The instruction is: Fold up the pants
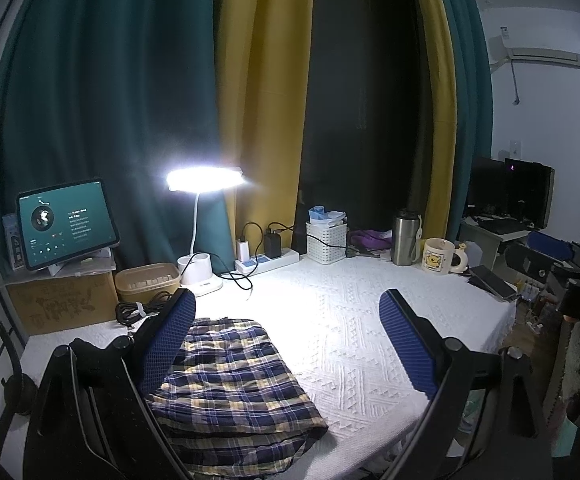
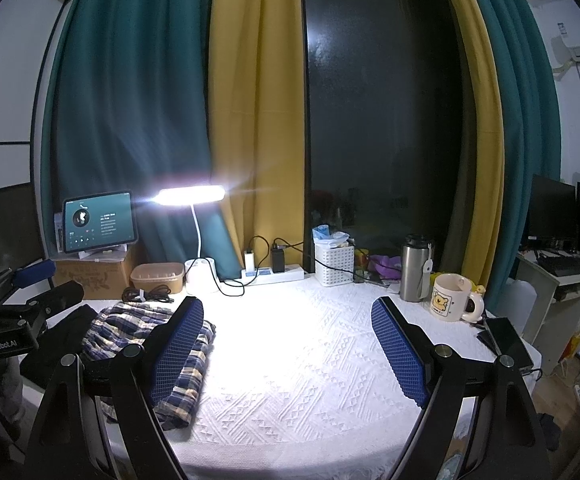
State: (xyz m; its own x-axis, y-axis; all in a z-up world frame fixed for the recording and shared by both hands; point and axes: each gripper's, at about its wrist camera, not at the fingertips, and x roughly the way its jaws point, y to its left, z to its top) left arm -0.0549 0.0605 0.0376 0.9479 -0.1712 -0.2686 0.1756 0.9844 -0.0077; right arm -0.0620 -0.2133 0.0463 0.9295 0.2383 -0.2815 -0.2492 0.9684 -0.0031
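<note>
Left wrist view: the left gripper [image 1: 288, 344] stands with its blue-padded jaws wide apart, nothing between them, over the desk [image 1: 349, 320] covered in a white embossed cloth.
Pants: the blue, white and yellow plaid fabric pants [image 1: 230, 384] lie folded in a compact stack at the desk's near left part; the gripper's left finger overlaps them in this view, but I cannot tell whether it touches them.
Right wrist view: the right gripper [image 2: 288, 350] holds its jaws spread wide and empty above the bare middle of the cloth.
Pants from the right: the plaid stack [image 2: 138, 324] sits by the left edge, partly behind the gripper's left finger, with a dark garment [image 2: 66, 328] just beside it on the left.
Other gripper: the left gripper's black body shows at the left edge of the right wrist view.
Back edge: a lit white desk lamp [image 1: 206, 180], a white power strip [image 1: 268, 262] with chargers, a white slotted plastic basket [image 1: 325, 242], a steel tumbler [image 1: 405, 238] and a cream mug with a bear print [image 1: 439, 256].
Back left corner: a tablet with a lit screen [image 1: 66, 222] stands on a brown cardboard box [image 1: 64, 300], next to a tan plastic tub [image 1: 148, 282].
Right edge: a dark phone [image 2: 507, 340] lies flat near the mug.
</note>
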